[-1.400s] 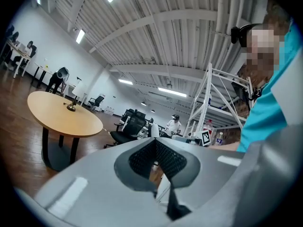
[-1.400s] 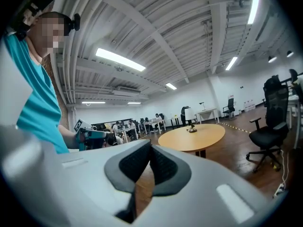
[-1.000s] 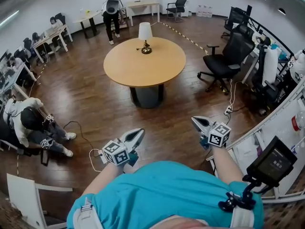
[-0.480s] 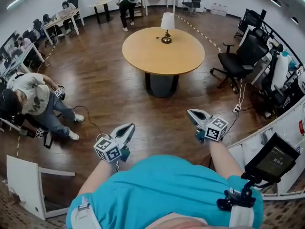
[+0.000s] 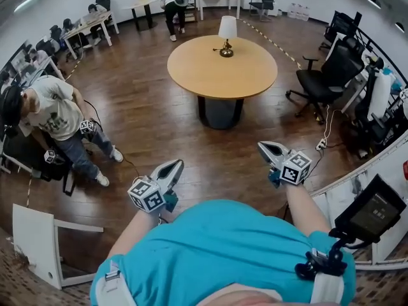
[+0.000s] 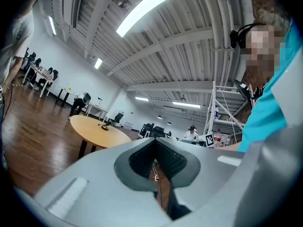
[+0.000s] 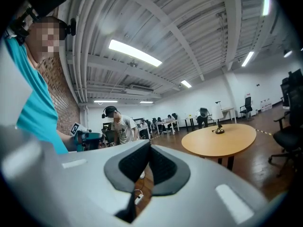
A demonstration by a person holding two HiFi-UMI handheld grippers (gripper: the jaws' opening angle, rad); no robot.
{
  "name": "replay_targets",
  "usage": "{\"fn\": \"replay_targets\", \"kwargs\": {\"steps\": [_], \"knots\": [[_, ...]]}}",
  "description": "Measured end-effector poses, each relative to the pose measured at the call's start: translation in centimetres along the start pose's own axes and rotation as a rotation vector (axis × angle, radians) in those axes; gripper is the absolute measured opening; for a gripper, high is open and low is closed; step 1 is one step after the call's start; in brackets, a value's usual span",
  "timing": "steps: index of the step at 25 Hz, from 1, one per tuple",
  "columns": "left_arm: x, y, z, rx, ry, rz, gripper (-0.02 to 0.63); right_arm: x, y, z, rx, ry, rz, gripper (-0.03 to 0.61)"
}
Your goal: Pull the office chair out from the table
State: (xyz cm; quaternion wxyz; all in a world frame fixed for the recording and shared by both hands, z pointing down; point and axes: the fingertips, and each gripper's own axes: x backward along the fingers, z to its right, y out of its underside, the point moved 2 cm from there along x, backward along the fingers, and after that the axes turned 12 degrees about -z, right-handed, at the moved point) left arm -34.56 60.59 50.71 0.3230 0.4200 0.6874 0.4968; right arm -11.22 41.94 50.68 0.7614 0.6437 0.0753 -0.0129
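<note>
Office chair (image 5: 322, 75), black with armrests: far right in the head view, well apart from the round wooden table (image 5: 204, 75), just beside the desks along the right side. Neither of your claws is near it.

Left to right:
- Person in a pale T-shirt (image 5: 54, 110) is bent over at the left edge, with marker-cube grippers by their hands.
- White furniture piece (image 5: 35, 234) is at lower left; can't tell what it is.
- Left gripper (image 5: 173, 168) is just ahead of your teal shirt (image 5: 223, 247), over bare wood floor (image 5: 146, 120), with its nose toward the table. Jaws are fully together with nothing in them. Its own view shows only floor through the notch behind the tips.
- Table is centre frame. A table lamp (image 5: 227, 34) with a white shade stands on its far side.
- Right gripper (image 5: 266, 149) is also out over the floor. Jaws are pressed together and empty.
- White power strip (image 5: 320, 145) lies on the floor right of that gripper, between it and the chair, with a cable running up toward the desks.
- Dark screen (image 5: 373, 210) on a clamp mount is at bottom right.
</note>
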Motion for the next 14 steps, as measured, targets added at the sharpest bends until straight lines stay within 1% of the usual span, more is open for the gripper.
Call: {"fn": "replay_targets", "kwargs": {"steps": [5,8,14], "knots": [[0.15,-0.38,-0.70,0.014,0.003,0.000,0.026,-0.54,-0.43,-0.07,0.005,0.006,-0.011,0.003],[0.19,-0.41,-0.74,0.006,0.004,-0.002,0.026,-0.75,-0.34,0.01,0.007,0.008,-0.014,0.003],[-0.26,0.13,-1.03,0.013,0.000,0.009,0.026,-0.80,-0.23,0.65,0.013,0.008,-0.017,0.003]]}}
